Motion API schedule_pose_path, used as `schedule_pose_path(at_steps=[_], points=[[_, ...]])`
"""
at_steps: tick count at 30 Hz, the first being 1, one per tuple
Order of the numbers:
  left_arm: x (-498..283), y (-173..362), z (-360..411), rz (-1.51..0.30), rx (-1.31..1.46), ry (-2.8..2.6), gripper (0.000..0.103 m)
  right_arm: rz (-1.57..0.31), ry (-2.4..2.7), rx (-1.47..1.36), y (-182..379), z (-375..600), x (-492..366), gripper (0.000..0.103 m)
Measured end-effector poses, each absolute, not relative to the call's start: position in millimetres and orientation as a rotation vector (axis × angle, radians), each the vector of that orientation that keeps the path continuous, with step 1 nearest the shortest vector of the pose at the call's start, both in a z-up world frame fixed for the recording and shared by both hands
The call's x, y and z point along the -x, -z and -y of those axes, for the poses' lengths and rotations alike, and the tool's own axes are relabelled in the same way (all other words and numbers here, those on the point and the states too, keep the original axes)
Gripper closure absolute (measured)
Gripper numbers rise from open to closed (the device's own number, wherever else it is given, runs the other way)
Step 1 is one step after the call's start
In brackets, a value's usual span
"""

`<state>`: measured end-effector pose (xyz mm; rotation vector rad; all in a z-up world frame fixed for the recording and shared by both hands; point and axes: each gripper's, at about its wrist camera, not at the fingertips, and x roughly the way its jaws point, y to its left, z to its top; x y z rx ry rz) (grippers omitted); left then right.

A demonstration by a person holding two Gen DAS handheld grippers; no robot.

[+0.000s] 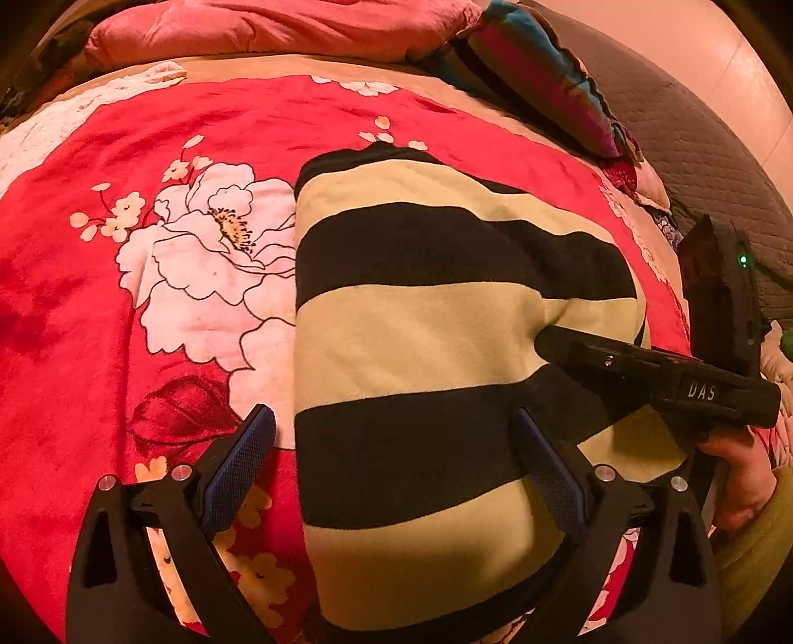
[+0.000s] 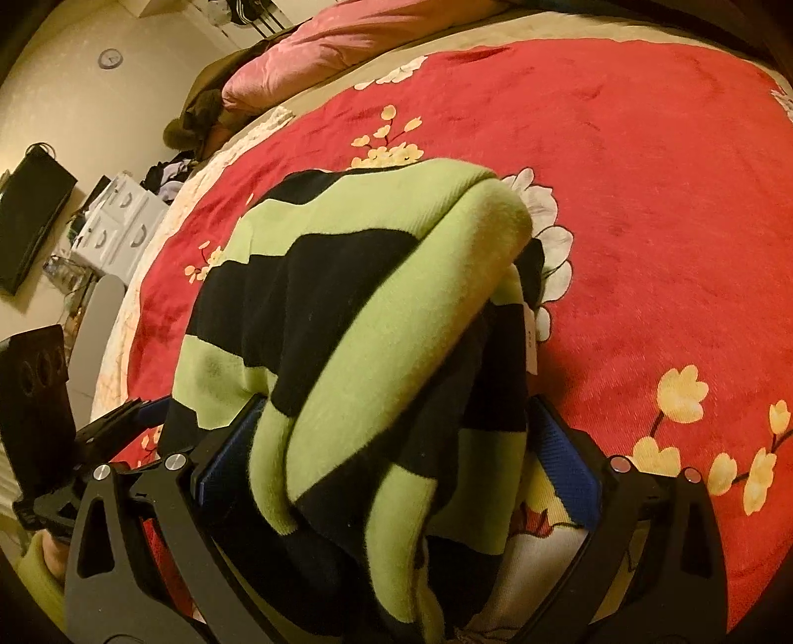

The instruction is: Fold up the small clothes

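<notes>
Nearest the left-wrist camera, the left gripper (image 1: 394, 465) hangs with fingers spread wide, straddling the striped sweater's (image 1: 446, 347) near left edge. Beyond, the right gripper (image 2: 396, 446) has bunched sweater between its fingers; whether they grip it I cannot tell. Under the sweater spreads the red floral blanket (image 1: 148, 297).

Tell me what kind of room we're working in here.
Most likely a bedroom. The striped garment lies on a bed covered by a red floral blanket, with a pink pillow at its far end. The right wrist view also shows white plastic drawers and a wall clock.
</notes>
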<state>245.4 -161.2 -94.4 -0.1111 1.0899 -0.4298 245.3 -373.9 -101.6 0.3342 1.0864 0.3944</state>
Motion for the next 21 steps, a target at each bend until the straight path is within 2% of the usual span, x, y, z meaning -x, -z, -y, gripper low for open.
schedule_pose_path(at_steps=[2, 6, 12, 15, 21], points=[[-246.5, 94.8, 161.8, -1.091, 0.112, 0.436, 0.01, -1.088, -0.395, -0.332, 101.1, 374.8, -244.5, 0.009], [-246.9, 95.2, 163.3, -1.1, 0.146, 0.455, 0.031, -1.083, -0.441, -0.352, 97.6, 372.7, -242.5, 0.028], [-242.7, 89.6, 162.8, -1.089, 0.16, 0.448, 0.047, -1.05, -0.452, -0.36, 91.3, 373.8, -234.7, 0.039], [-241.5, 86.6, 158.1, -1.084, 0.176, 0.449, 0.051, -1.033, -0.456, -0.371, 86.2, 373.0, -230.3, 0.043], [-233.7, 77.1, 151.4, -1.067, 0.199, 0.456, 0.055, -1.003, -0.476, -0.393, 73.6, 375.3, -222.6, 0.048]])
